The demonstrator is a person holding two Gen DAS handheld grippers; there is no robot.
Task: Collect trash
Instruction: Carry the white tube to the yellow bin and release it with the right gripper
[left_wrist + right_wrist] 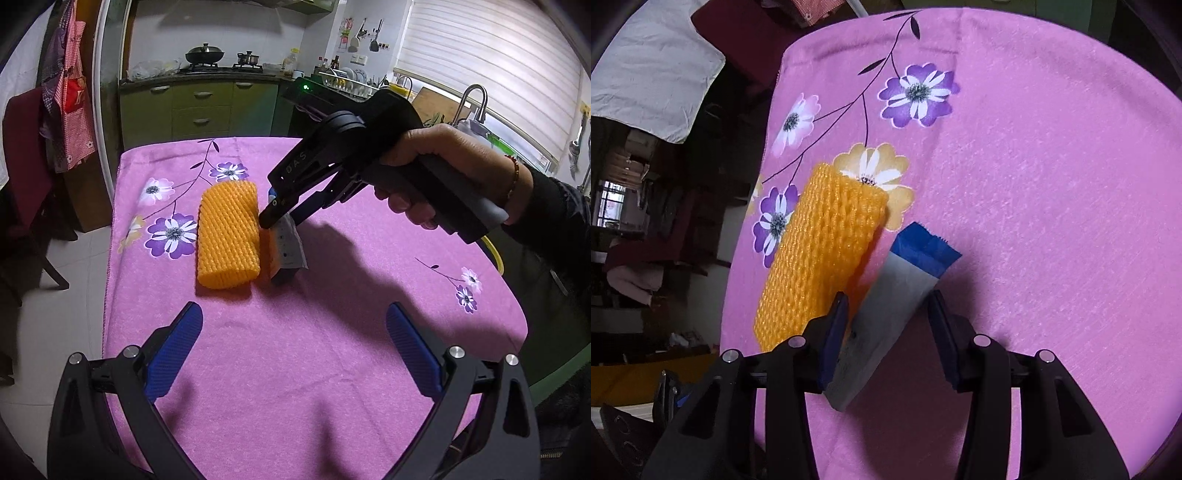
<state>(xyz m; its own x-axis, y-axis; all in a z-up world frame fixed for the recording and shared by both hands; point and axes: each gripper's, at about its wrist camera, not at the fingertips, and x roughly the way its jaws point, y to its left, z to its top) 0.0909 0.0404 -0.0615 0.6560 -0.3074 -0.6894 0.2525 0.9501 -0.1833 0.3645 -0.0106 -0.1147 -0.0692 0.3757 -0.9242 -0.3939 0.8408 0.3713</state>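
An orange foam net sleeve point(228, 235) lies on the pink flowered tablecloth point(332, 332). Right beside it lies a silver wrapper with a blue end point(291, 245). In the right wrist view the wrapper point(897, 291) sits between the right gripper's point(888, 314) open fingers, touching the left pad point(836, 328) but apart from the right one; the sleeve point(820, 258) is just to the left. In the left wrist view the right gripper point(275, 212) points down at the wrapper. My left gripper point(295, 332) is open and empty above the near cloth.
The table's left edge point(110, 258) drops to a tiled floor with a dark chair point(26, 177). Green kitchen cabinets point(199, 110) and a sink with tap point(474, 99) stand behind the table. The person's hand point(443, 166) holds the right gripper.
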